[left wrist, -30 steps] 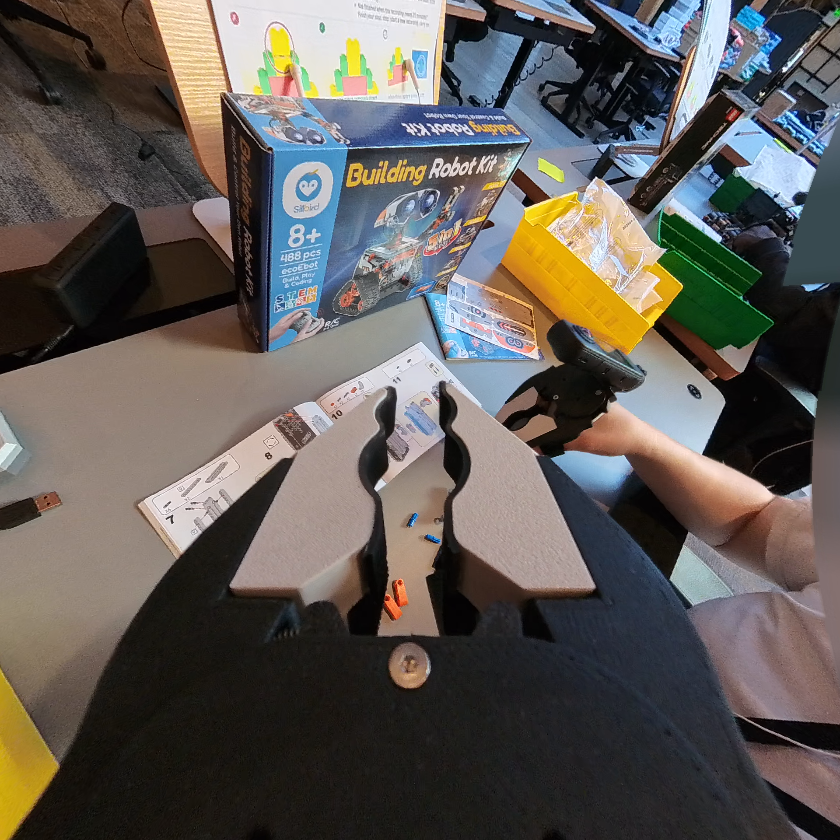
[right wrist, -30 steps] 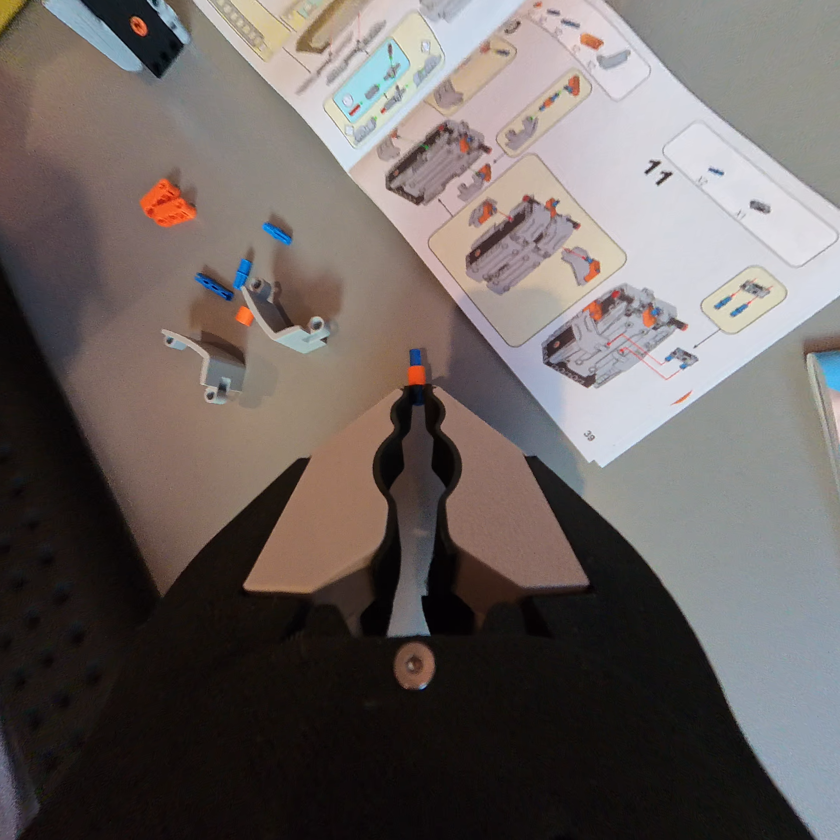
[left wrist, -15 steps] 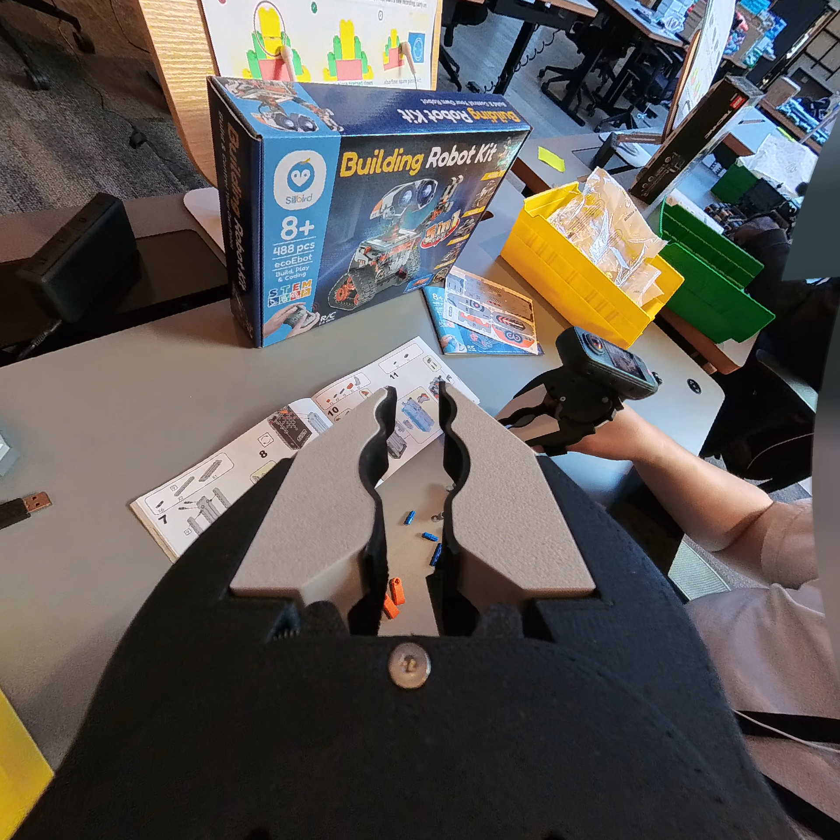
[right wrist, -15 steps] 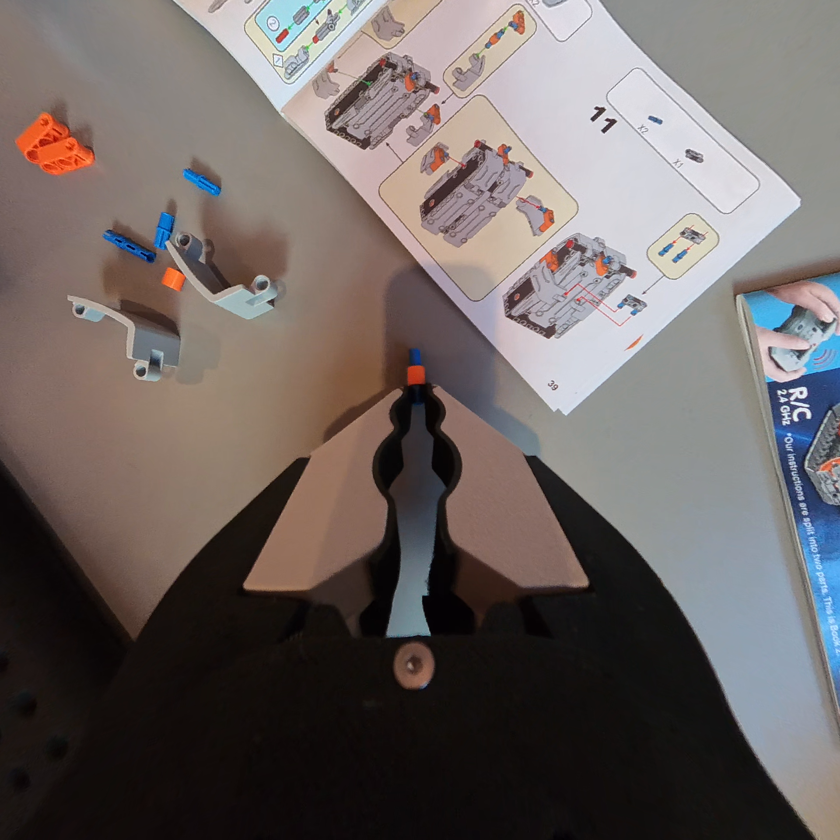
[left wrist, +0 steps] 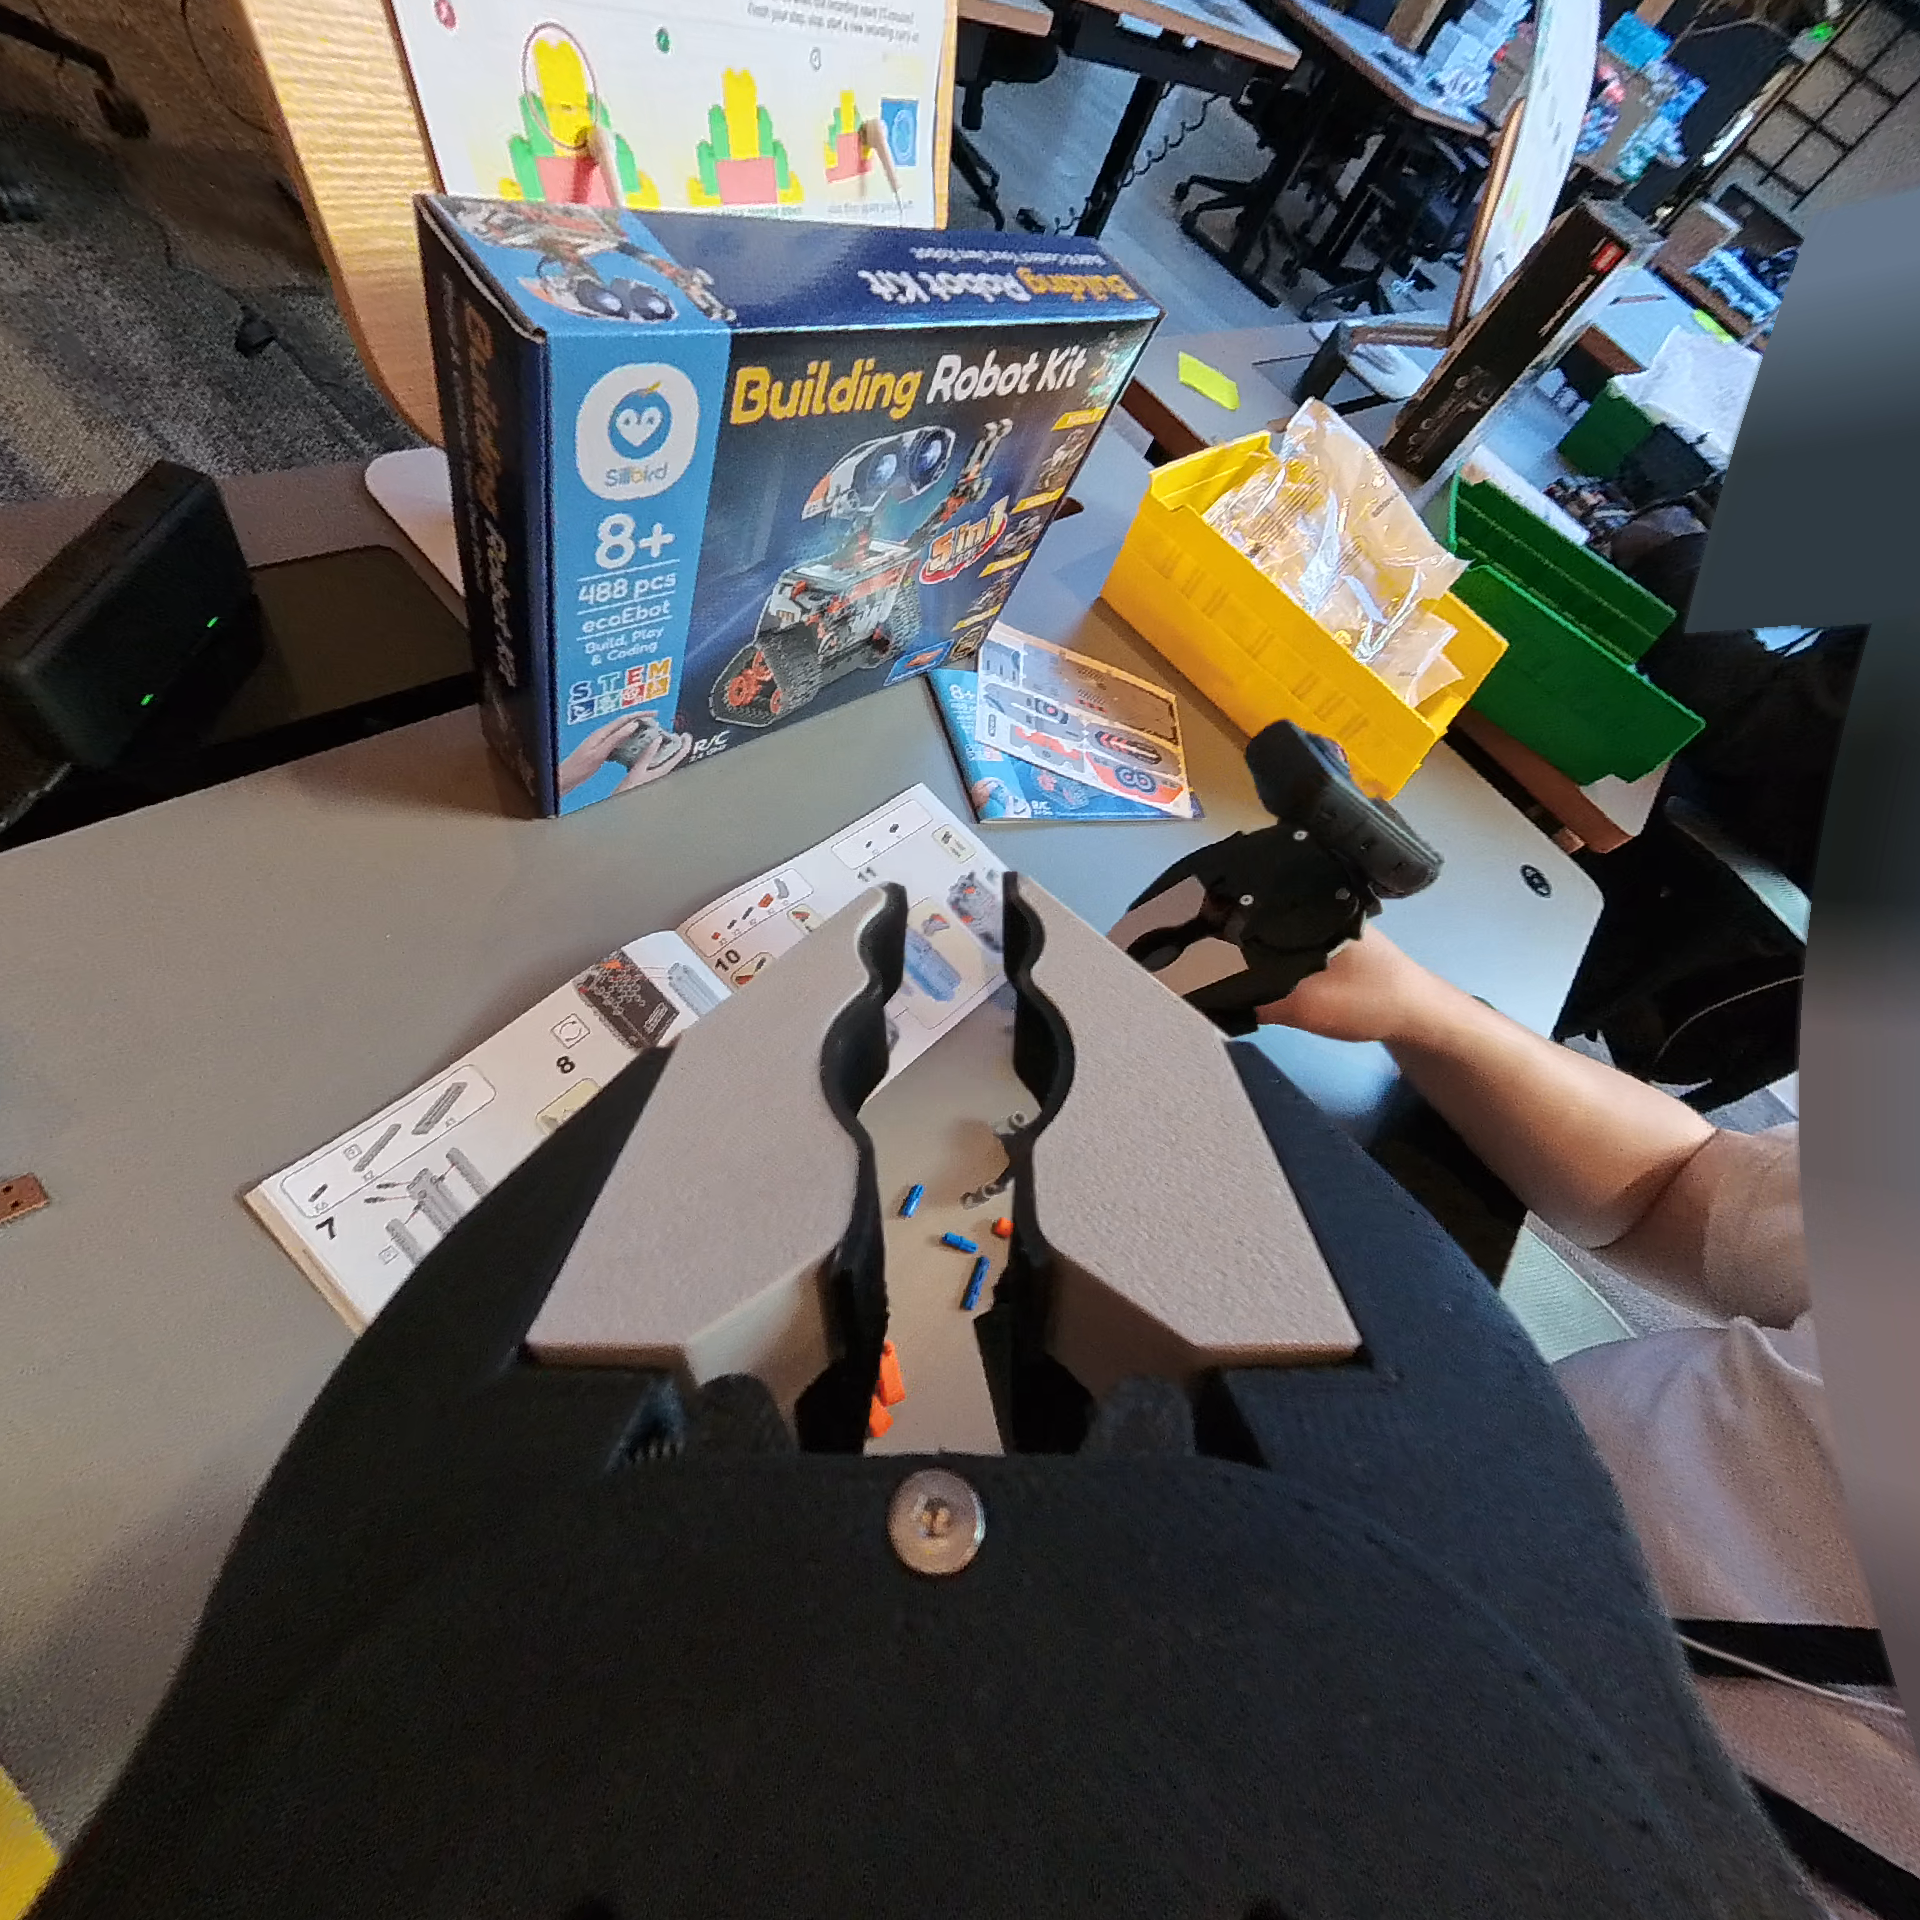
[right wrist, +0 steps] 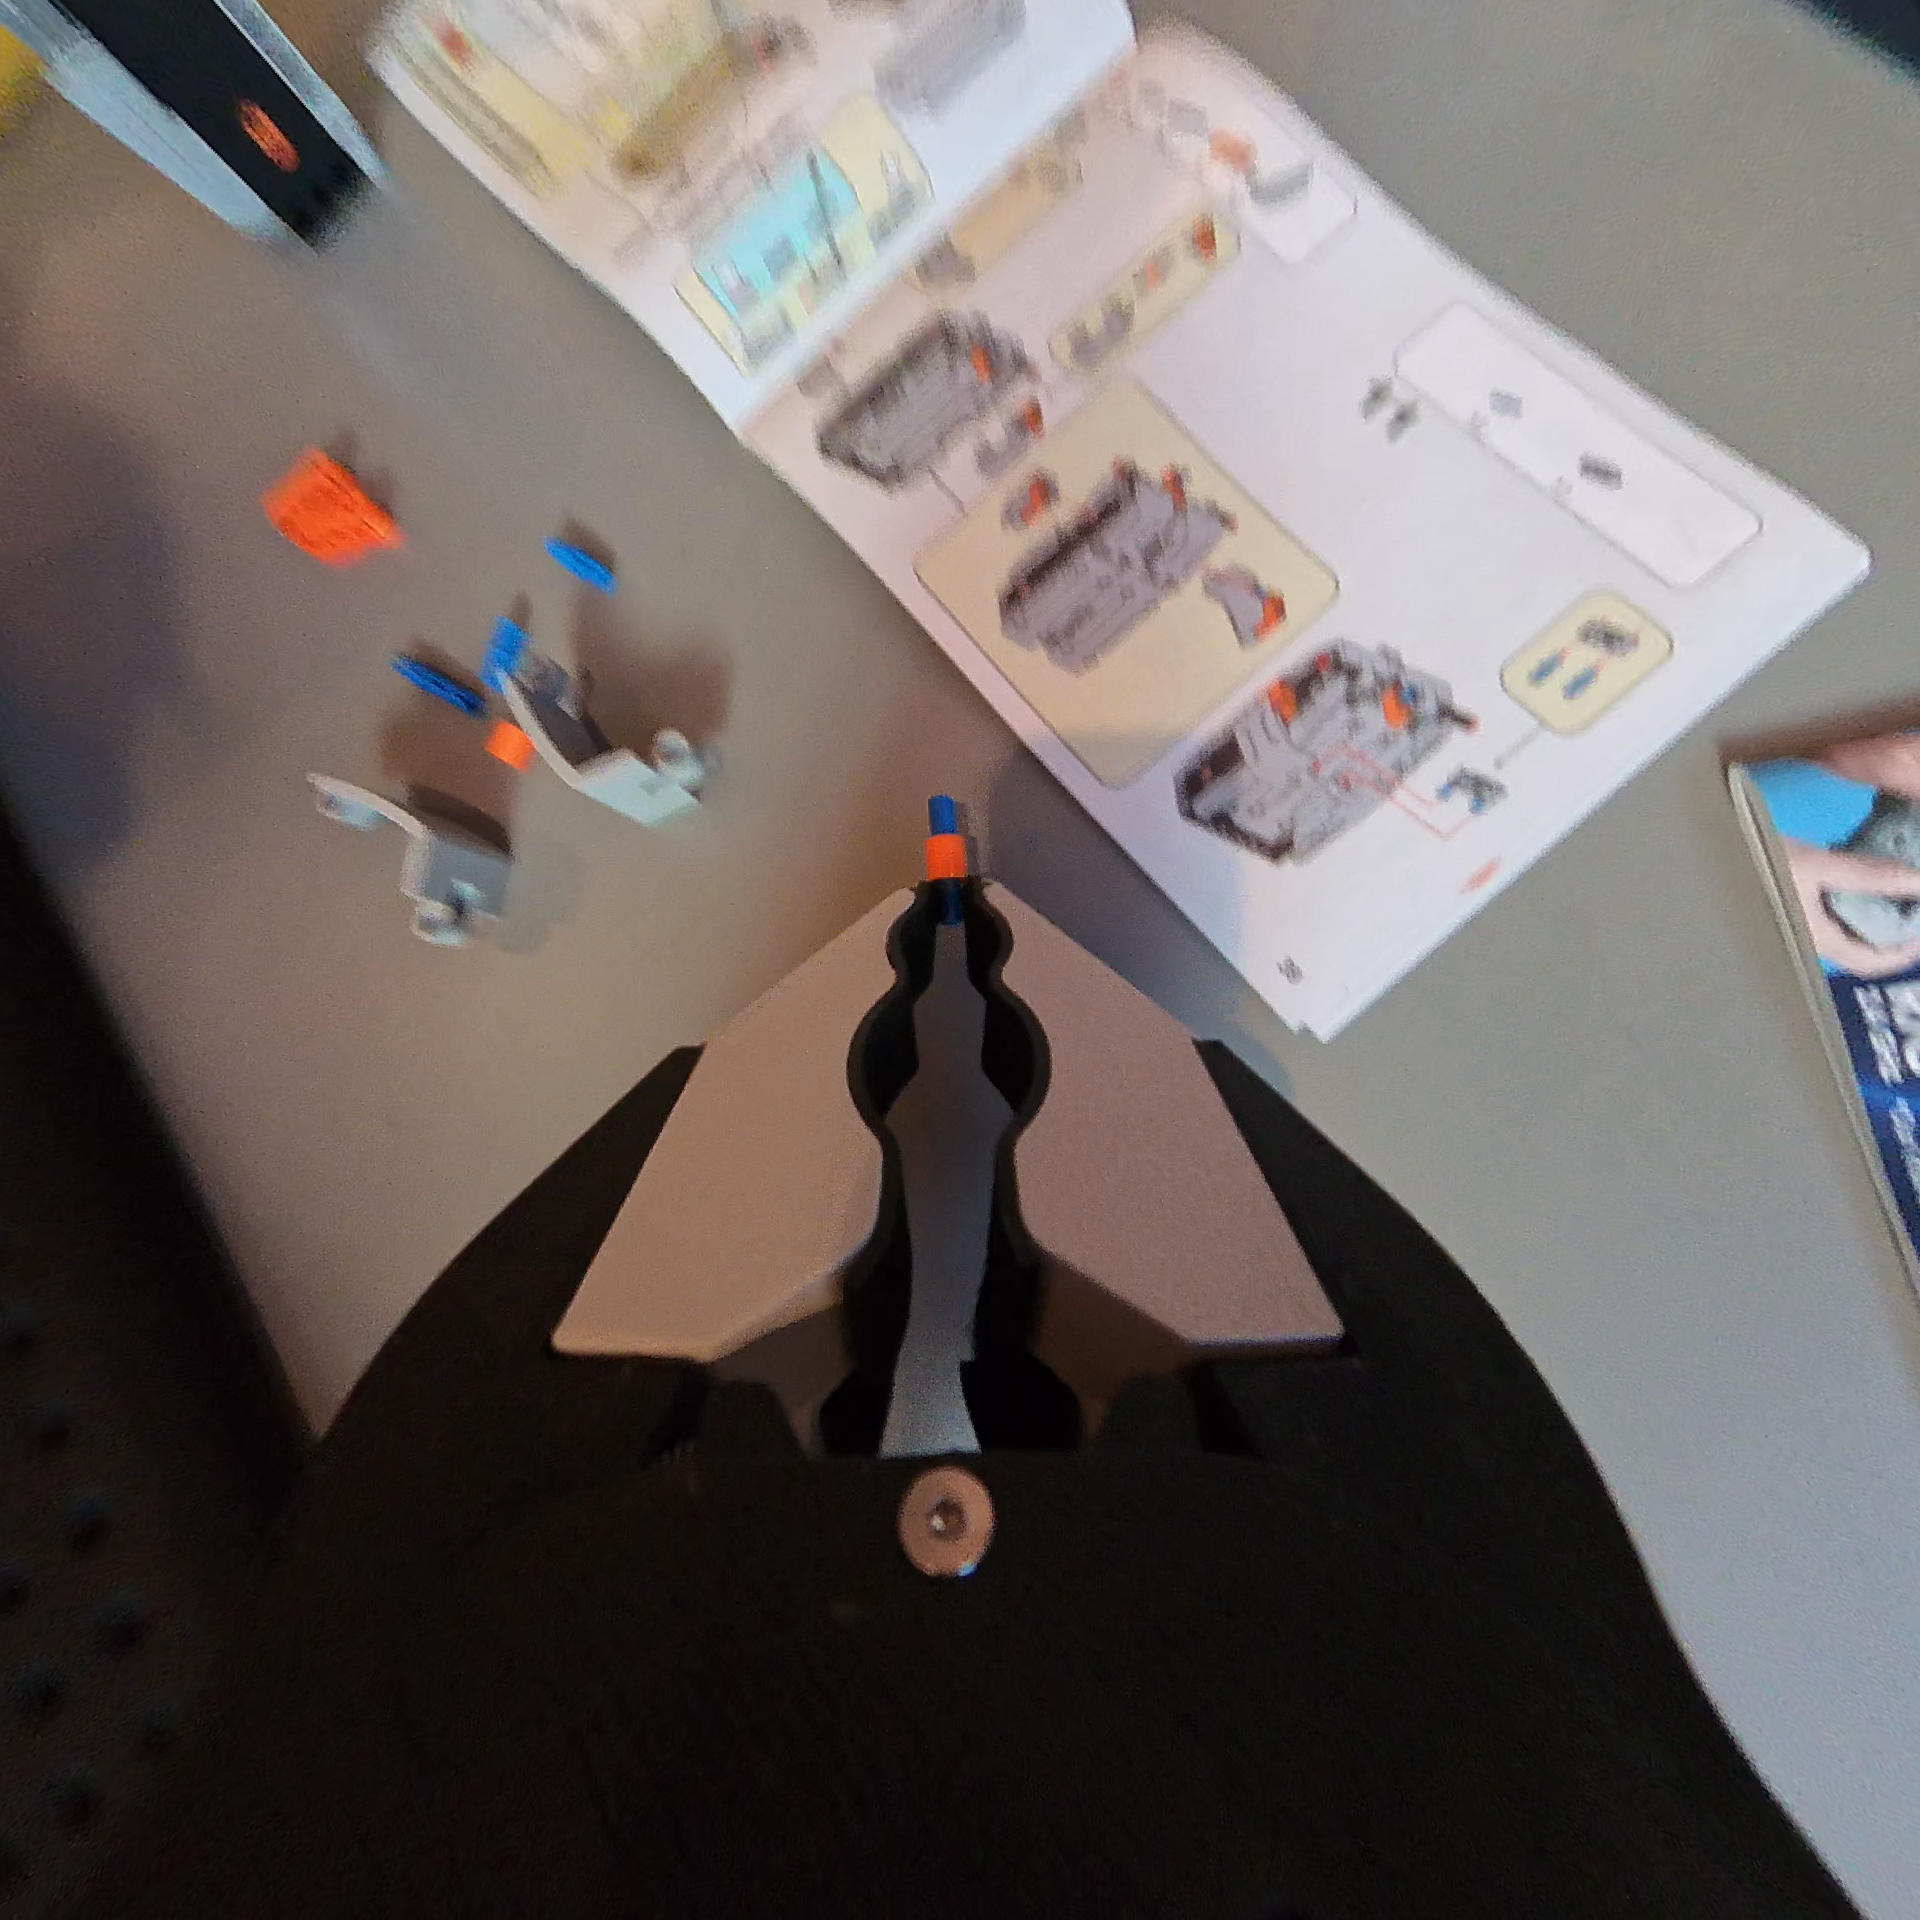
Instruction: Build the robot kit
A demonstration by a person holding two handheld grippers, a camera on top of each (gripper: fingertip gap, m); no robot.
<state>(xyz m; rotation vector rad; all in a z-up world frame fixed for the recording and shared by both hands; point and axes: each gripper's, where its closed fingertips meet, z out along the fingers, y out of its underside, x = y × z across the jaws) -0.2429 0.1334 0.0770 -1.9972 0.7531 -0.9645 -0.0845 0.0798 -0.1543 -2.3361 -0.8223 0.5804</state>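
My right gripper (right wrist: pixel 943 902) is shut on a small blue pin with an orange bush (right wrist: pixel 943 850) that sticks out past its tips, above the grey table (right wrist: pixel 727 987). To its left lie two grey angled pieces (right wrist: pixel 613 758), several blue pins (right wrist: pixel 580 561), a loose orange bush (right wrist: pixel 509 744) and an orange connector (right wrist: pixel 330 509). My left gripper (left wrist: pixel 948 902) is open and empty, held above the same small parts (left wrist: pixel 961 1242) and the open instruction booklet (left wrist: pixel 665 1018). The right gripper also shows in the left wrist view (left wrist: pixel 1226 925), held by a hand.
A blue robot kit box (left wrist: pixel 769 488) stands behind the booklet, with a second leaflet (left wrist: pixel 1070 727) beside it. A yellow bin with plastic bags (left wrist: pixel 1299 623) and a green bin (left wrist: pixel 1558 665) sit at the right. A black and grey block (right wrist: pixel 208 135) lies far left. The gap from one gripper's tips to the other's is roughly 30 centimeters.
The right gripper has swung over the table with the pin still in it, and its view is now blurred. The left gripper has drifted slightly, jaws still open.
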